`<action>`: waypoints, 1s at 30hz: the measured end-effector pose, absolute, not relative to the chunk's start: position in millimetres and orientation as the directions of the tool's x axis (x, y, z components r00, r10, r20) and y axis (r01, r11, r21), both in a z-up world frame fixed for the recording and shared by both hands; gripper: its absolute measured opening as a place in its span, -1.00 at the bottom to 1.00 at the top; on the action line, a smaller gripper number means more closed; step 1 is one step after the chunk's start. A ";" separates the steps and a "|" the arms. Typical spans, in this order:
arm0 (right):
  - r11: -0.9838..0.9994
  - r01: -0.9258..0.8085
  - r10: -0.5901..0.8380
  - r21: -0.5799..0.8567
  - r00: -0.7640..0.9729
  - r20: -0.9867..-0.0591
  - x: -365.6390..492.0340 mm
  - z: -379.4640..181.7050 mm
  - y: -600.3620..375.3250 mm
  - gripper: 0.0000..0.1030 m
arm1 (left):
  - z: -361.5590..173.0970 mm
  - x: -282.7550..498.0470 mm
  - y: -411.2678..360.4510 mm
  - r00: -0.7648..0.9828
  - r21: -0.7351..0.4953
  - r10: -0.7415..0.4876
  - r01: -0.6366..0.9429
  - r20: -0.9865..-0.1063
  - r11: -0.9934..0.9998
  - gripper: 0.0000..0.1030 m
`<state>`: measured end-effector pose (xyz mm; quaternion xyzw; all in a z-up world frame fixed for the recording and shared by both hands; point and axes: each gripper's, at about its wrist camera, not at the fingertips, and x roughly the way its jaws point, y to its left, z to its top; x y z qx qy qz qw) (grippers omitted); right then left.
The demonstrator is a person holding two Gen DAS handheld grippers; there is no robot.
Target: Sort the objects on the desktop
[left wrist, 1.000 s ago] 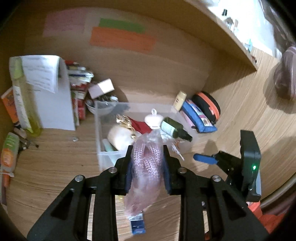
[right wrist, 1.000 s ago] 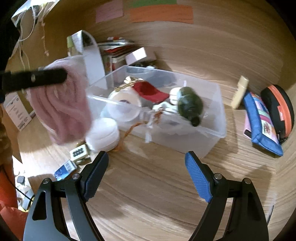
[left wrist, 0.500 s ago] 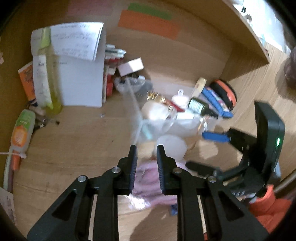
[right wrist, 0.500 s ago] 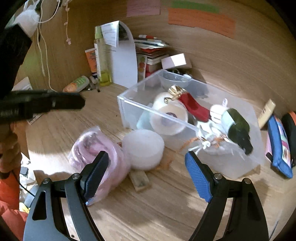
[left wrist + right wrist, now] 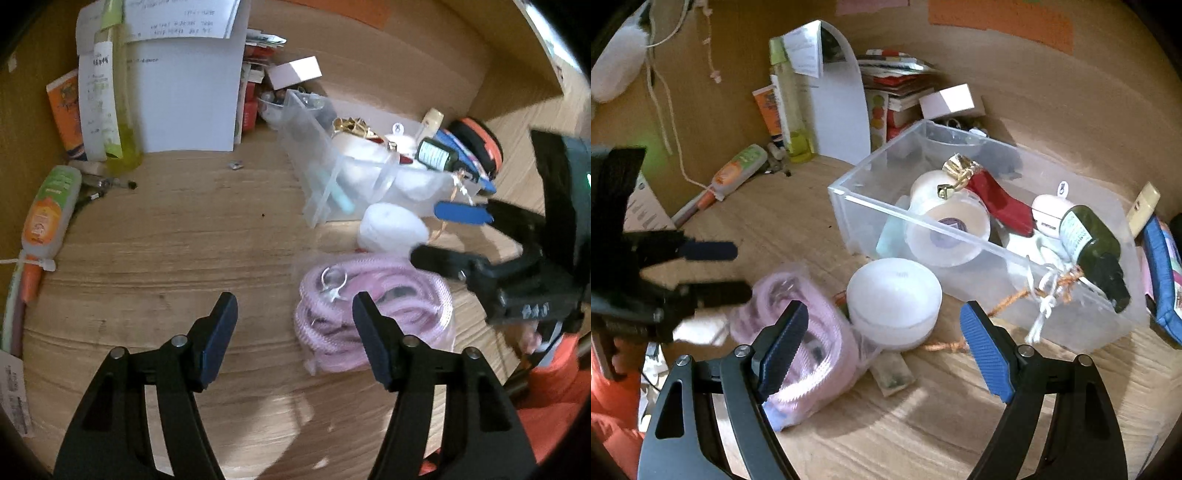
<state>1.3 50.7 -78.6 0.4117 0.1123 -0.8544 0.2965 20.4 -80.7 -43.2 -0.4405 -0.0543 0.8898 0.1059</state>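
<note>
The left gripper is seen with jaws opening and nothing between them; the right gripper is spread and empty. A bagged pink cord lies on the desk beside a white round case, which stands before the clear bin. Bare wood is left leftward, up to the bottles along the wall.

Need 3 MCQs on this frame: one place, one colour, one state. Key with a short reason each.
1. Where is the dark green bottle?
A) in the clear bin
B) on the desk
C) on the book stack

2. What colour is the bagged coiled cord?
A) blue
B) pink
C) green

3. What do the left gripper fingers hold?
A) the cord
B) the white round case
C) nothing

Key:
1 A, the bottle lies inside the bin walls.
2 B, the coils are pink.
3 C, the fingers are opening with bare desk between them.
</note>
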 end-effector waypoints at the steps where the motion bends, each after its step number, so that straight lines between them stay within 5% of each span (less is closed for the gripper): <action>1: -0.800 0.597 -0.413 0.057 -0.479 -0.775 -1.8 -80.2 49.8 0.60 | -42.6 24.6 -79.2 -0.592 -0.169 0.225 -0.150 -0.774 -0.974 0.29; 4: -0.807 0.586 -0.402 0.070 -0.459 -0.792 -12.1 -85.3 46.1 0.60 | -40.3 36.7 -78.5 -0.604 -0.119 0.199 -0.171 -0.771 -0.978 0.49; 20: -0.816 0.548 -0.424 0.185 -0.349 -0.835 -36.1 -97.9 43.1 0.60 | -56.4 35.9 -23.3 -0.543 0.161 0.129 -0.455 -0.830 -0.876 0.69; 30: -0.808 0.547 -0.402 0.219 -0.240 -0.884 -51.6 -113.6 33.4 0.59 | -54.6 13.2 -1.1 -0.433 0.119 0.251 -0.665 -0.866 -0.737 0.88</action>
